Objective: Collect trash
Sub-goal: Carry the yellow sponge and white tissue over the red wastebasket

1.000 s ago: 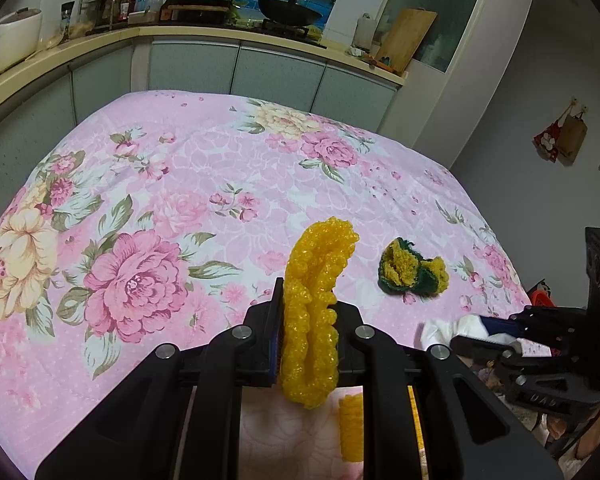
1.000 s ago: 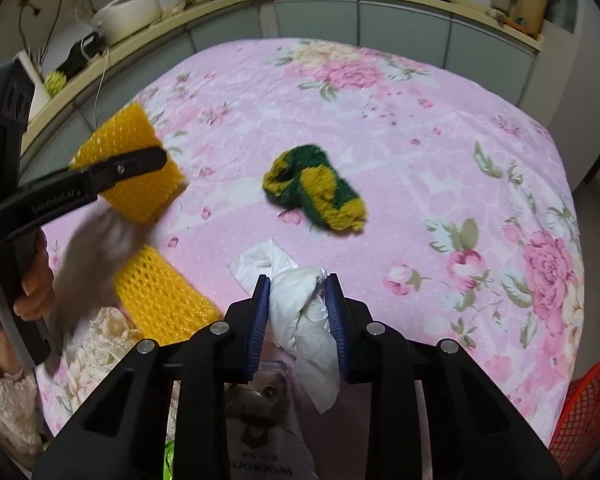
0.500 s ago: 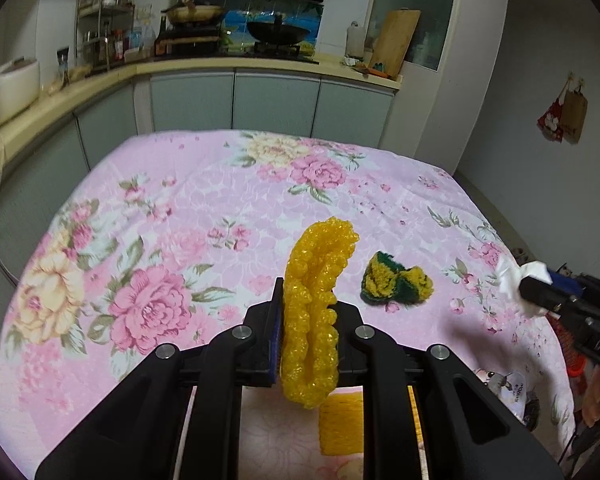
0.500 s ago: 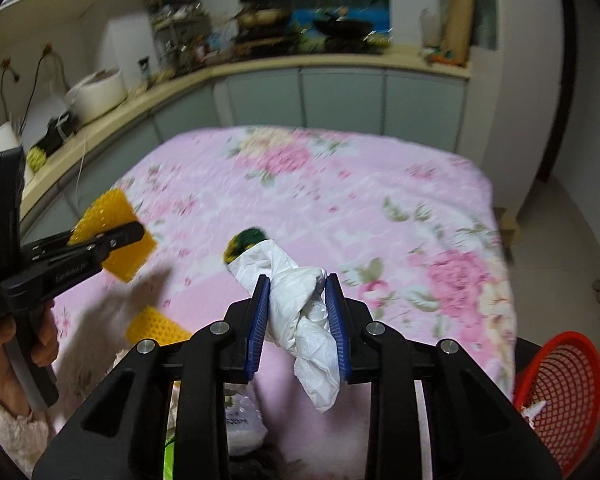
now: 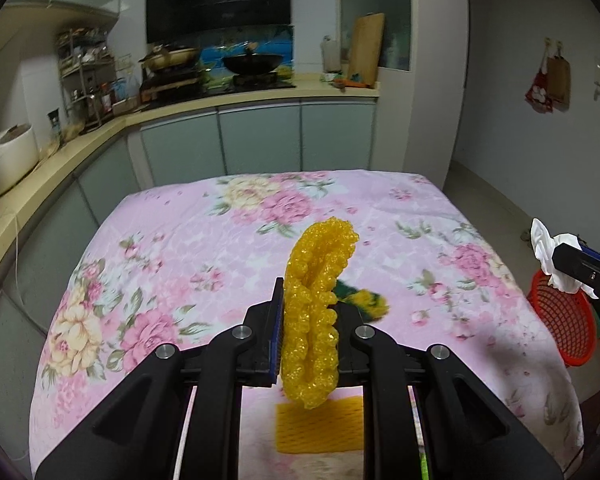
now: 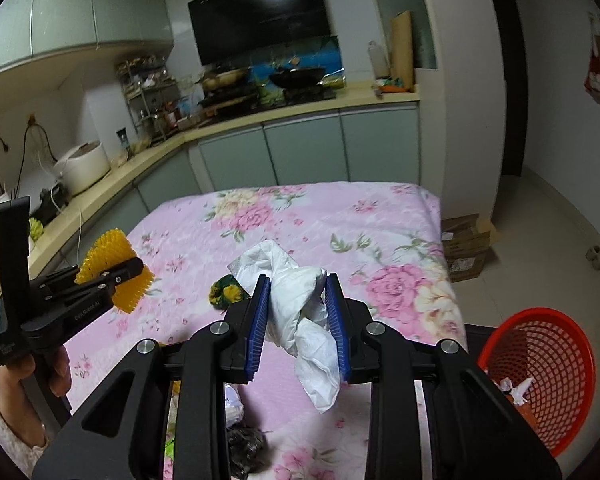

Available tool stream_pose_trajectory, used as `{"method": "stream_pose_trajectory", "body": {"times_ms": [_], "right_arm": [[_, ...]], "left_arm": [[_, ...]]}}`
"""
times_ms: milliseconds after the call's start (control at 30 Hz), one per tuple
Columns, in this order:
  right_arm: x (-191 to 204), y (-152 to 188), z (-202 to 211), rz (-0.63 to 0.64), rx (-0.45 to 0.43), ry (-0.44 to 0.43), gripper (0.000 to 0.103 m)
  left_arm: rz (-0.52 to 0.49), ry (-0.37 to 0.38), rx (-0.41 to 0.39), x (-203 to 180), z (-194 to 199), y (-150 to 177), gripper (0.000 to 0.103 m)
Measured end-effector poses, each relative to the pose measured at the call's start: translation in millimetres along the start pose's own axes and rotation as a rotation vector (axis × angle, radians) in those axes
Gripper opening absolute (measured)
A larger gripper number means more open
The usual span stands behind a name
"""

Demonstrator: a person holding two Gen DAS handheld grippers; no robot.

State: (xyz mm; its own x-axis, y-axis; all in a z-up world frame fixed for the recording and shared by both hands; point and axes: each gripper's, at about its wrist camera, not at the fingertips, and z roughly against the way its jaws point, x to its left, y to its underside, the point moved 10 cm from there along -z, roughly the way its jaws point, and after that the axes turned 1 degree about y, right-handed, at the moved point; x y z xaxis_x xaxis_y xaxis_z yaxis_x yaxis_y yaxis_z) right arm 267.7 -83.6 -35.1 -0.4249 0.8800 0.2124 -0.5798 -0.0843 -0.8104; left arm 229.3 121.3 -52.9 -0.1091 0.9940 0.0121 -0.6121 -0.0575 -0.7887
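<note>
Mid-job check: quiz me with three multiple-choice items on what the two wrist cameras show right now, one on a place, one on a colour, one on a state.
1. Where is the red basket?
A. On the flowered cloth
B. On the floor off the table's right corner
C. On the kitchen counter

2. What colour is the foam net in the left gripper?
A. Yellow
B. White
C. Green

3. What is the right gripper doing?
A. Open and empty
B. Shut on the green-and-yellow scrubber
C. Shut on the white tissue

Answers: 1 B, the basket sits below the table edge on the floor. 2 A, the netted piece between the pads is bright yellow. 3 C, the blue pads press the crumpled tissue from both sides.
</note>
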Motion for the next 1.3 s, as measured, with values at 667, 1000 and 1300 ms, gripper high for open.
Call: {"method": "stream_pose_trajectory", "body": {"times_ms": [667, 1000, 1300], "right_arm": [[-69.9, -5.9, 55.5, -0.094, -0.094, 0.114, 0.028], [-96.2, 2.9, 68.6, -0.14, -0.101, 0.157, 0.028], [-122.6, 10.4, 79.8, -0.188, -0.105, 0.206, 0.028]], "left_arm": [[-0.151, 0.134, -0.016, -108.7, 5.1, -18.5, 0.016], [-0.174, 0.191, 0.012, -144.5, -0.8, -13.3, 0.016], [-0.2, 0.229, 0.017, -169.1, -0.6, -13.7, 0.016]]}}
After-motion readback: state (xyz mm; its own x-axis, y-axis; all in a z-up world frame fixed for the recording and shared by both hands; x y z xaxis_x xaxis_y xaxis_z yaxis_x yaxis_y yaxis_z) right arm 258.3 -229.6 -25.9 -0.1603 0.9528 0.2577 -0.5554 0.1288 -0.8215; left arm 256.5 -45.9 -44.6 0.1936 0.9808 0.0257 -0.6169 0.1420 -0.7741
